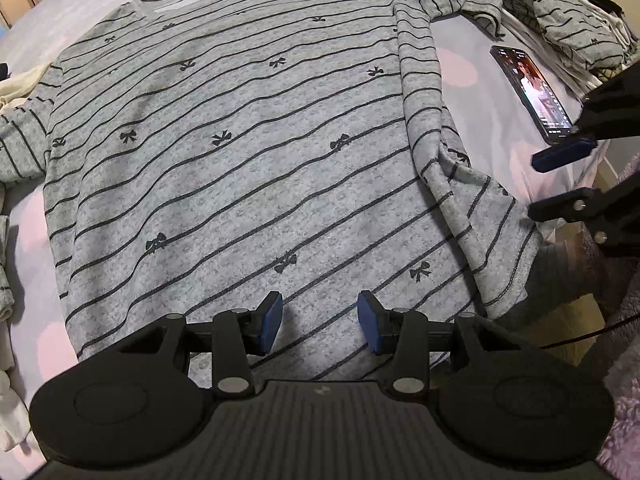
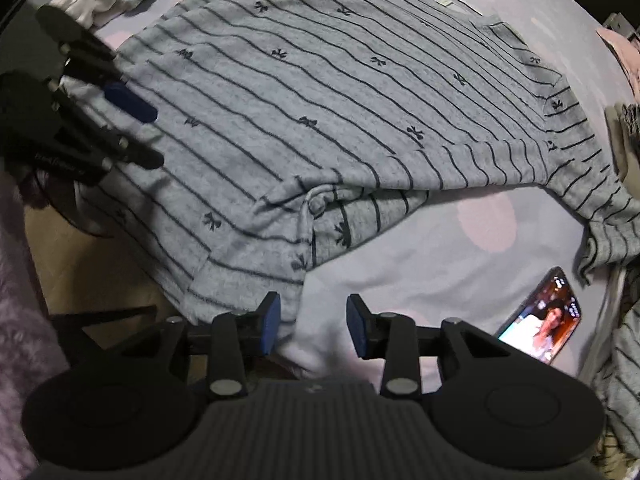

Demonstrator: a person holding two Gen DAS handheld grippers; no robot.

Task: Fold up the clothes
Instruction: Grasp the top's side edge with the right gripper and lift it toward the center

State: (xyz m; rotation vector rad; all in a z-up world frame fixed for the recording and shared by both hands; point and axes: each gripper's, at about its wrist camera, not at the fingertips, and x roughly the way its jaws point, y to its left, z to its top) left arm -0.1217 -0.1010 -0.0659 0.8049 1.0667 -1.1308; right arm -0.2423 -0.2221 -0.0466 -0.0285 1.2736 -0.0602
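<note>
Left tongs (image 1: pixel 320 322) half open, nothing between the pads, hovering over the near hem of the top (image 1: pixel 240 152). Right tongs (image 2: pixel 312 326) also parted and empty, over the bed (image 2: pixel 420 280) just beside the top's near right corner.

Top lies flat, neck at the far end. Its right side is already turned in; the sleeve (image 2: pixel 360 212) peeks out under that fold. Phone (image 2: pixel 540 320) lit, on the bed to the right, clear of the cloth. More clothes (image 1: pixel 568 28) heaped far right.

Step, by my reading: between folds. Next move likely calls for pinching the left sleeve or side and bringing it in.
</note>
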